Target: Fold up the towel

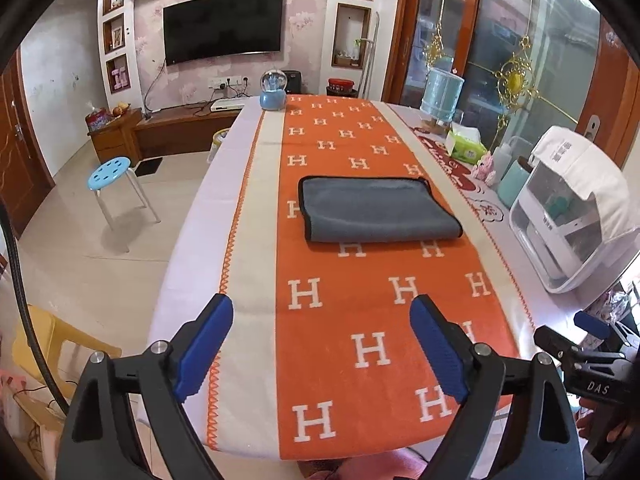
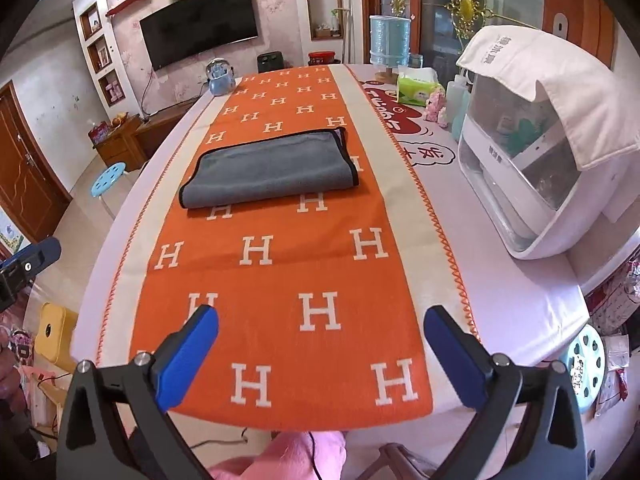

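A grey towel with black trim (image 1: 376,208) lies folded on the orange H-patterned runner (image 1: 360,320) in the middle of the table; it also shows in the right wrist view (image 2: 272,172). My left gripper (image 1: 320,320) is open and empty, held above the near end of the table, well short of the towel. My right gripper (image 2: 320,332) is open and empty too, also near the table's front edge. The right gripper's side shows at the right edge of the left wrist view (image 1: 588,344).
A white appliance with a white cloth over it (image 2: 532,152) stands on the table's right side, with a tissue pack (image 2: 416,86) and bottles behind it. A blue snow globe (image 1: 273,90) sits at the far end. Stools (image 1: 110,170) and a yellow chair (image 1: 44,344) stand on the floor at left.
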`<move>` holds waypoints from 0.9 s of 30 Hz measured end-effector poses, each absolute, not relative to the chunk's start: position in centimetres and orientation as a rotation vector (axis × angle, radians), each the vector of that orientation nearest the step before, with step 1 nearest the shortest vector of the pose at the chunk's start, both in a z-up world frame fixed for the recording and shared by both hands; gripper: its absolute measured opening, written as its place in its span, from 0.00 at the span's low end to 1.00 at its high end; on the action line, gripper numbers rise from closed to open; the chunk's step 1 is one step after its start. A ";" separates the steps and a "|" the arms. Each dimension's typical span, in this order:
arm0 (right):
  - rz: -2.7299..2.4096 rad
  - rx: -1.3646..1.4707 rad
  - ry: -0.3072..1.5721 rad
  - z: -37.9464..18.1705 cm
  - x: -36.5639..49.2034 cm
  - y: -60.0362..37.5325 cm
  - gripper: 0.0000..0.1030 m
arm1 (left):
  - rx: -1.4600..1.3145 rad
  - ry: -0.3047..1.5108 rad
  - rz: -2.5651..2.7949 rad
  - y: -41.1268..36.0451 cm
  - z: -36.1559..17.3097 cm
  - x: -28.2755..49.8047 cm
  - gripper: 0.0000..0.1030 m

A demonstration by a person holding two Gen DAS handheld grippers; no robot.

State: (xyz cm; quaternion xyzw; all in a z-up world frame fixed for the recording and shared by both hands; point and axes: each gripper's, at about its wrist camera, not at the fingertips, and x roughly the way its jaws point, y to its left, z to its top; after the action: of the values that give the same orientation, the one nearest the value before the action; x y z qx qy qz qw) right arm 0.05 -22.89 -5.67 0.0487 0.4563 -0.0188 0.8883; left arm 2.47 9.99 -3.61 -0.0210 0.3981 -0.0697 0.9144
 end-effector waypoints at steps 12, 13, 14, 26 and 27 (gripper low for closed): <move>-0.019 0.136 0.975 -0.5 -1.5 -23.5 1.00 | 0.029 0.824 -0.101 4.5 1.3 0.6 0.99; -0.011 0.139 0.969 -0.1 -1.7 -23.4 1.00 | 0.034 0.807 -0.087 4.1 1.9 0.0 0.99; -0.002 0.140 0.962 0.2 -1.9 -23.2 1.00 | 0.033 0.800 -0.082 3.9 2.2 -0.2 0.99; 0.028 0.151 0.891 2.9 -3.1 -23.3 1.00 | 0.005 0.739 0.015 3.5 3.4 -2.3 0.99; 0.026 0.142 0.885 3.0 -3.2 -23.1 1.00 | 0.000 0.730 0.024 3.5 3.5 -2.5 0.99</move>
State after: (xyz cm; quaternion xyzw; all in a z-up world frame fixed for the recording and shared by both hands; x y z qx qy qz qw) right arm -3.25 -23.14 2.99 0.0686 0.4280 0.0125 0.9011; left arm -2.46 3.51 3.52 0.0002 0.3571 0.0118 0.9340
